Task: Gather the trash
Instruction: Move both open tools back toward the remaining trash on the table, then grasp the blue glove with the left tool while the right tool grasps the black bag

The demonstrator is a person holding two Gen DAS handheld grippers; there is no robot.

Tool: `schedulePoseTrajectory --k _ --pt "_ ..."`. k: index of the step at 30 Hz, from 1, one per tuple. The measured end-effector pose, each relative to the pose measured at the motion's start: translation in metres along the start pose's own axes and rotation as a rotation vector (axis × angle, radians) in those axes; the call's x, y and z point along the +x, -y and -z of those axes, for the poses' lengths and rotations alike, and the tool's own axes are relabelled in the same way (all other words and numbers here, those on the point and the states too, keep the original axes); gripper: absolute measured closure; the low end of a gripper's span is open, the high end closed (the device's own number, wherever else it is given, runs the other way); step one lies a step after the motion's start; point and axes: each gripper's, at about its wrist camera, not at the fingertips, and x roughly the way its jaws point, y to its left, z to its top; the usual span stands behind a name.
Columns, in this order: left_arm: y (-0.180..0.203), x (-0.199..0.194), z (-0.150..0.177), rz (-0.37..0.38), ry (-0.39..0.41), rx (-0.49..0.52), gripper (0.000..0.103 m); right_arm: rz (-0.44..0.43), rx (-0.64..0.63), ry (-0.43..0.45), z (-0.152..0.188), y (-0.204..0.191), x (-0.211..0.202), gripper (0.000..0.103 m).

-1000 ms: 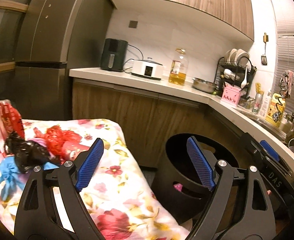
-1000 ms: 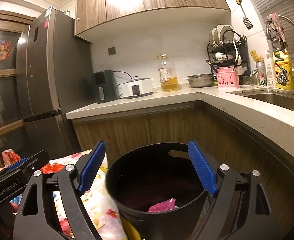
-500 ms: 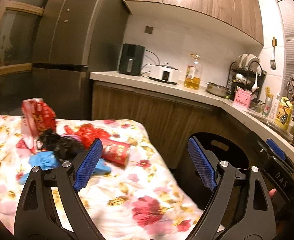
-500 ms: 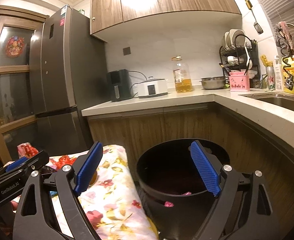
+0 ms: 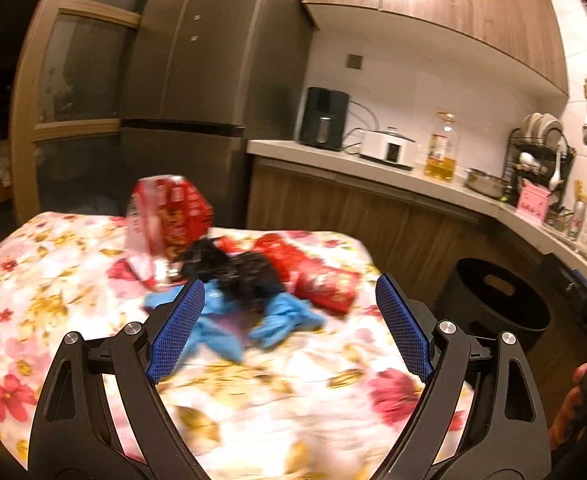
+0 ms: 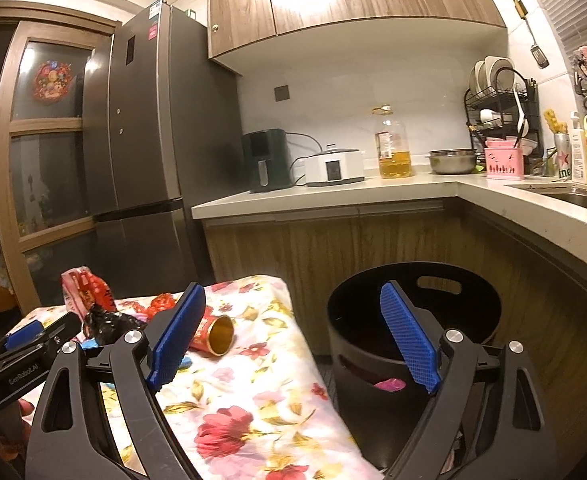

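Observation:
A pile of trash lies on the floral tablecloth (image 5: 73, 280): a red carton (image 5: 169, 216), a crumpled black bag (image 5: 237, 272), blue gloves (image 5: 277, 320) and a red wrapper (image 5: 325, 284). My left gripper (image 5: 289, 328) is open and empty, just in front of the gloves. The black trash bin (image 6: 413, 312) stands on the floor right of the table, with a pink scrap (image 6: 389, 384) inside. My right gripper (image 6: 293, 340) is open and empty, between table edge and bin. A red can (image 6: 213, 336) lies on its side.
A wooden counter (image 6: 333, 196) runs behind with an air fryer (image 6: 267, 160), a cooker (image 6: 333, 166), an oil bottle (image 6: 391, 144) and a dish rack (image 6: 501, 116). A steel fridge (image 6: 145, 140) stands to the left. The sink (image 6: 565, 192) is on the right.
My left gripper has swung left from the bin towards the trash pile, which now lies between its fingers. My right gripper has drawn back from the bin and turned slightly left. Both stay open.

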Motion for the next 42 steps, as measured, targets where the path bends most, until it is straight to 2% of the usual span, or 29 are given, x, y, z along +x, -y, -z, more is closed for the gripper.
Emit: schedulePoseTrajectory --k 5,12,20,23,26,31,33,37,42 --pt "-0.036 0.008 0.008 -0.078 -0.016 -0.021 0.017 -0.028 0.002 -0.021 0.008 -0.016 0.009 0.017" --pt "-0.067 0.024 0.018 -0.142 -0.051 -0.030 0.017 -0.067 -0.010 -0.046 0.016 -0.039 0.021 0.017" --pt "-0.081 0.049 0.022 -0.149 -0.108 -0.033 0.020 -0.118 -0.025 -0.060 0.020 -0.070 0.038 0.017" --pt "-0.083 0.060 0.025 -0.134 -0.147 -0.033 0.027 -0.141 -0.039 -0.067 0.023 -0.084 0.046 0.017" --pt "-0.087 0.072 0.029 -0.114 -0.200 -0.041 0.044 -0.161 -0.049 -0.079 0.025 -0.095 0.053 0.017" --pt "-0.095 0.089 0.036 -0.062 -0.283 -0.078 0.078 -0.201 -0.081 -0.102 0.032 -0.119 0.066 0.017" --pt "-0.098 0.092 0.038 -0.047 -0.300 -0.095 0.086 -0.213 -0.093 -0.113 0.035 -0.128 0.071 0.017" --pt "-0.102 0.093 0.040 -0.017 -0.299 -0.117 0.094 -0.232 -0.113 -0.136 0.041 -0.144 0.081 0.019" --pt "-0.104 0.074 0.034 -0.006 -0.247 -0.118 0.097 -0.251 -0.130 -0.164 0.047 -0.159 0.093 0.024"
